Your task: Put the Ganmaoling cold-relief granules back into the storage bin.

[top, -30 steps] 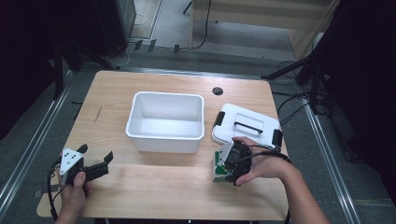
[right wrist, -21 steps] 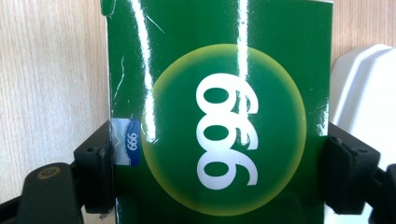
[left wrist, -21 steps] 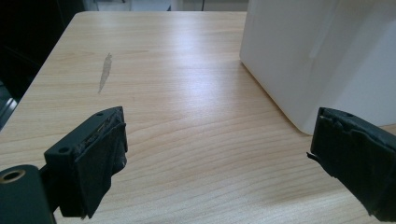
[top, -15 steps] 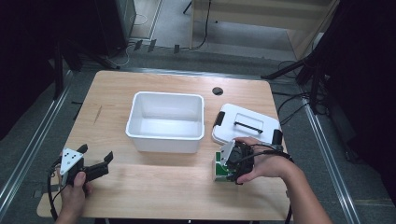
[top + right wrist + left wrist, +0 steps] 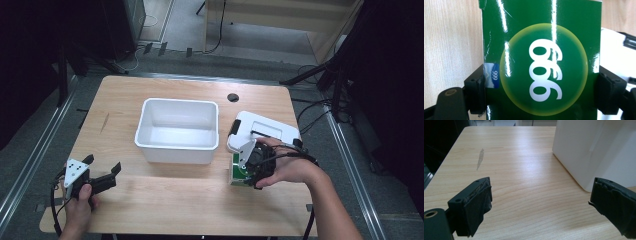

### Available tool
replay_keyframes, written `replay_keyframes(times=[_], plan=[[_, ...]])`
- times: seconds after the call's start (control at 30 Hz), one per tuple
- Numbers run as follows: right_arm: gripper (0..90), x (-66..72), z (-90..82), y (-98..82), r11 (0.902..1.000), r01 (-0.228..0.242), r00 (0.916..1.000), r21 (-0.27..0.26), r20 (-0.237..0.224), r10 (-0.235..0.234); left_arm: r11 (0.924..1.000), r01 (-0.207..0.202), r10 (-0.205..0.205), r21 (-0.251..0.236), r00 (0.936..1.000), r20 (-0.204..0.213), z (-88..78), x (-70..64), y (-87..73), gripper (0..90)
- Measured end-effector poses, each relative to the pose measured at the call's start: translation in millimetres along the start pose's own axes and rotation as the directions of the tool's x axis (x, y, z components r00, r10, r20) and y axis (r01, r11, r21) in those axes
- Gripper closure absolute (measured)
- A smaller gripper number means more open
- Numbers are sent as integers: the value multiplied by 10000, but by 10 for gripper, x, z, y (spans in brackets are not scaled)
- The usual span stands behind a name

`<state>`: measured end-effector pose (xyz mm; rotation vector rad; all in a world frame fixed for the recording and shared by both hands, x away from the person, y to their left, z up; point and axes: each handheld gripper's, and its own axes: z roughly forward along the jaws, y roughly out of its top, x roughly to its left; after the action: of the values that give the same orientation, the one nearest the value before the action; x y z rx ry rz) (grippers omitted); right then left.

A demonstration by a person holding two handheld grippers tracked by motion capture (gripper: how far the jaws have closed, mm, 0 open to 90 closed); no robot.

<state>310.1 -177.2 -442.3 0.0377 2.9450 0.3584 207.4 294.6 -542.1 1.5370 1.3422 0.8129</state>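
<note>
- Slightly higher than a second ago, the right gripper [image 5: 243,172] is lifting a green box [image 5: 238,171] near the table's right front; the lift is small, and the box is staying over the same spot.
- Its jaws have just been closing a little, and they are now pressing on the box's two side edges, as the right gripper view shows [image 5: 541,72].
- At the front left corner, the left gripper [image 5: 102,171] is sitting where it was earlier, held in the person's left hand [image 5: 80,207].
- Its jaws are standing wide apart with nothing between them, only bare wood showing in the left gripper view [image 5: 541,207].
- A light wooden table [image 5: 175,210] is carrying everything; dark floor, cables and metal rails are lying around it.
- A white plastic tub [image 5: 177,131] is standing open in the middle of the table.
- A white lid [image 5: 265,131] with a dark handle is lying flat to the right of the tub, just behind the box.
- The box is showing its glossy green face, printed with a yellow-edged circle and white numerals, to the right gripper's camera.
- In that view its long axis is running up and down, away from the gripper, with the numerals lying sideways.
- From above, the box is appearing nearly upright, tucked under the right hand [image 5: 285,167].
</note>
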Motion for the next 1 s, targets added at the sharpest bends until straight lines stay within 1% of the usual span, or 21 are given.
replay_keyframes(times=[0.1, 0.13, 0.23, 0.33, 0.4, 0.53, 0.7, 0.73, 0.77, 0.83, 1.0], plan=[[175, -43, -57, 8, 10000, 71, 10000, -26, 10, -71, 10000, 1, -1, -2, 10000, 4, 0, 0, 0, 45], [175, -53, -85, 13, 10000, -23, 10000, -2, 59, 23, 10000, -2, 2, 3, 10000, 1, 0, 0, 0, 45], [174, -97, -147, 24, 10000, 15, 9999, -63, 112, -14, 10000, 4, -4, -3, 10000, 7, 0, 1, -1, 45], [174, -137, -220, 39, 9999, -81, 9998, -101, 176, 83, 10000, 5, -5, 4, 10000, 5, -1, 2, 0, 45], [174, -182, -280, 57, 9999, -97, 9998, -128, 164, 99, 10000, 6, -6, 7, 10000, 4, -1, 2, 0, 45], [175, -230, -342, 79, 9998, -124, 9998, -132, 154, 126, 10000, 27, -27, 10, 10000, 12, -3, 4, -1, 45], [175, -310, -461, 130, 9997, -183, 9997, -160, 182, 186, 10000, 24, -24, 8, 10000, 10, -3, 5, -1, 45], [175, -330, -483, 143, 9998, -134, 9997, -178, 181, 137, 10000, 28, -28, 0, 10000, 16, -3, 6, -1, 45], [175, -359, -528, 168, 9997, -152, 9997, -172, 210, 155, 10000, 31, -31, 5, 10000, 27, -4, 7, 0, 45], [174, -369, -542, 177, 9997, -164, 9996, -186, 213, 168, 10000, 36, -36, 12, 10000, 25, -4, 8, 0, 45], [175, -454, -639, 236, 9995, -191, 9996, -242, 195, 195, 10000, 16, -16, 12, 10000, 45, -5, 12, 0, 45]])
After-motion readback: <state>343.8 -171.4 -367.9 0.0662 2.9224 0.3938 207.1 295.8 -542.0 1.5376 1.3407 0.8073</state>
